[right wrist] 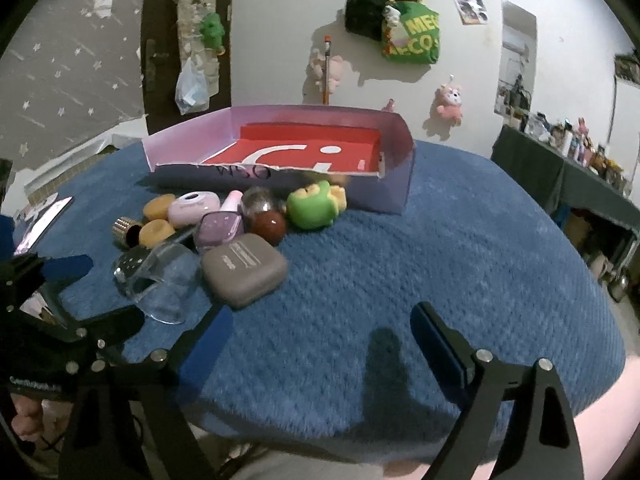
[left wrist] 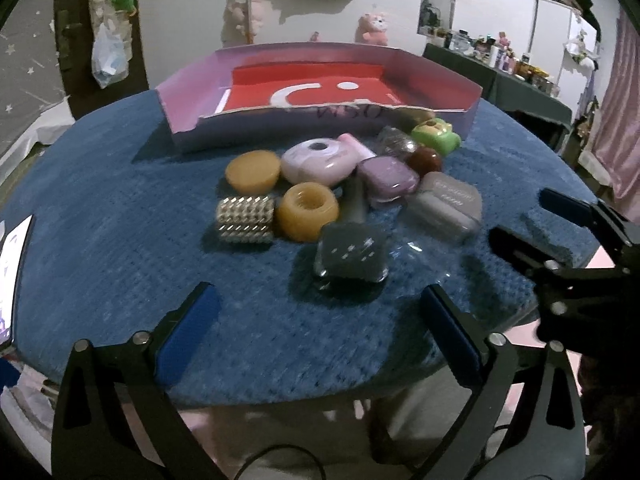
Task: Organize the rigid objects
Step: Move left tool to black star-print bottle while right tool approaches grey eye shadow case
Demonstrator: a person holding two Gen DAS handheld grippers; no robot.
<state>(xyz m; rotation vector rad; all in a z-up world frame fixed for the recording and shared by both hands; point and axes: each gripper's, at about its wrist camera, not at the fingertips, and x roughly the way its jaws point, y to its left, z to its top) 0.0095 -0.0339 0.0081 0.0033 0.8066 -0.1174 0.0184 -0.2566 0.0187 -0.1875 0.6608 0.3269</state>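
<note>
A pile of small rigid things lies on the blue cloth-covered table (left wrist: 120,220): a studded silver cuff (left wrist: 245,220), an amber ring (left wrist: 308,210), an amber disc (left wrist: 252,172), a pale pink round case (left wrist: 316,162), a purple case (left wrist: 386,178), a grey case (left wrist: 444,204), a dark red ball (left wrist: 425,160), a green frog-shaped case (left wrist: 436,136) and a clear square container (left wrist: 352,256). Behind them stands a lilac box (left wrist: 440,76) with a red bottom. My left gripper (left wrist: 320,320) is open just short of the clear container. My right gripper (right wrist: 324,340) is open over bare cloth, right of the grey case (right wrist: 244,272).
A phone (right wrist: 44,220) lies at the table's left edge. The table's near edge runs just under both grippers. A dark side table (right wrist: 560,176) crowded with small items stands at the back right. Plush toys and bags hang on the far wall.
</note>
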